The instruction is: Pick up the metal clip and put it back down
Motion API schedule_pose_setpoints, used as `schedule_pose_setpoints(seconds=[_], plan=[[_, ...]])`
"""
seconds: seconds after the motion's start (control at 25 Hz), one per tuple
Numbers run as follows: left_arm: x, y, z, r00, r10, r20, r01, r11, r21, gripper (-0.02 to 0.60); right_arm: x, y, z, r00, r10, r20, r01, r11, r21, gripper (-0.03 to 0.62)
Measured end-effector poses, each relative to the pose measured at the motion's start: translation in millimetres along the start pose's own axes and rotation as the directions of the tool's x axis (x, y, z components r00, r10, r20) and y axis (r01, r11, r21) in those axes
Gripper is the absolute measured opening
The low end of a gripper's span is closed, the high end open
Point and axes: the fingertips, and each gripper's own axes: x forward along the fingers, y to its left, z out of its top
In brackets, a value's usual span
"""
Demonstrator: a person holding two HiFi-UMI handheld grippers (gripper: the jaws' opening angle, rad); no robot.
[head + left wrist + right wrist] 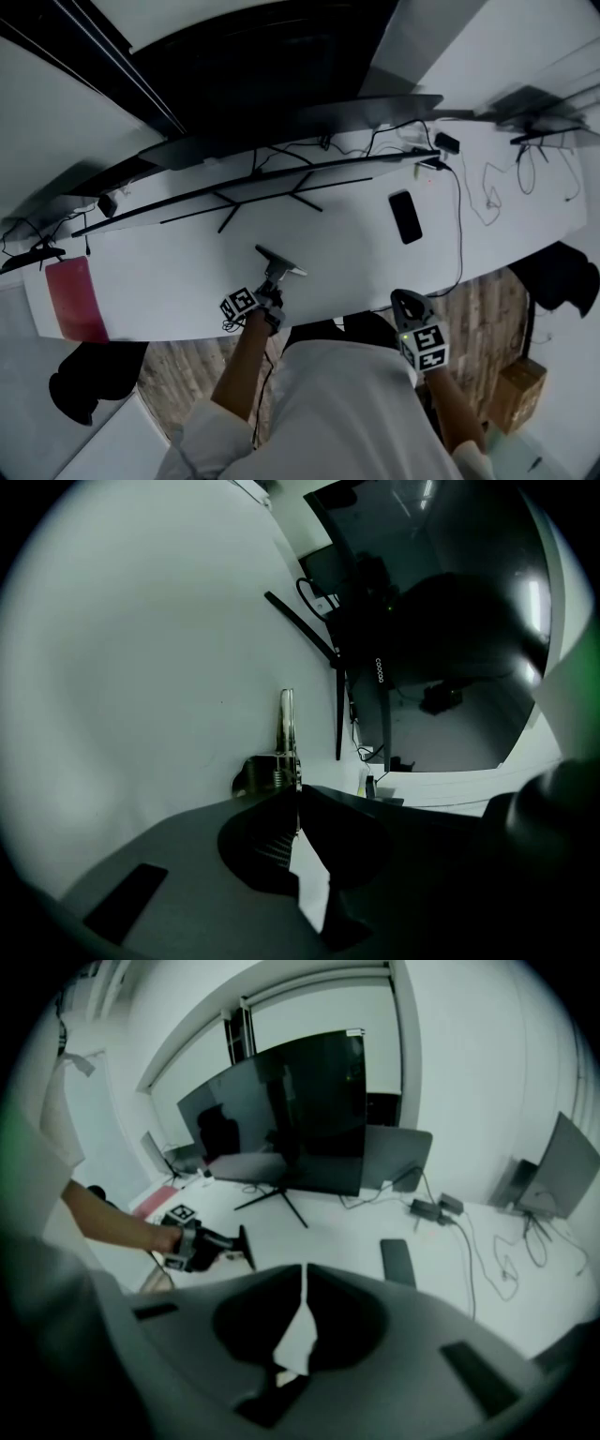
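Metal clip (278, 265) is sitting pinched in my left gripper (270, 289), which I am clenching on the clip's near end. The rest of the clip is sticking out past the tips over the white desk (187, 272), near the desk's front edge. I cannot tell whether it is touching the surface. I am holding my right gripper (403, 300) by the front edge, well apart from the clip, with its jaws pressed together on nothing. A black phone (405, 217) is lying flat beyond it, and a red pad (75, 300) is lying at the desk's left end.
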Motion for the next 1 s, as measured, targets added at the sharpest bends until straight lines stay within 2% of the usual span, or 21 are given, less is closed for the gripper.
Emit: schedule_pose_setpoints(seconds=[0.6, 1.0], plan=[[11.4, -37.9, -20.7, 0.994, -0.023, -0.102, 0.03, 0.997, 0.066, 0.032, -11.5, -18.5, -5.3, 0.999, -0.018, 0.049, 0.017, 1.0, 0.02, 0.037], [33.2, -74.9, -62.3, 0.976, -0.025, -0.215, 0.059, 0.986, 0.155, 0.032, -29.4, -54.9, -22.5, 0.997, -0.041, 0.061, 0.038, 0.998, 0.048, 0.037]])
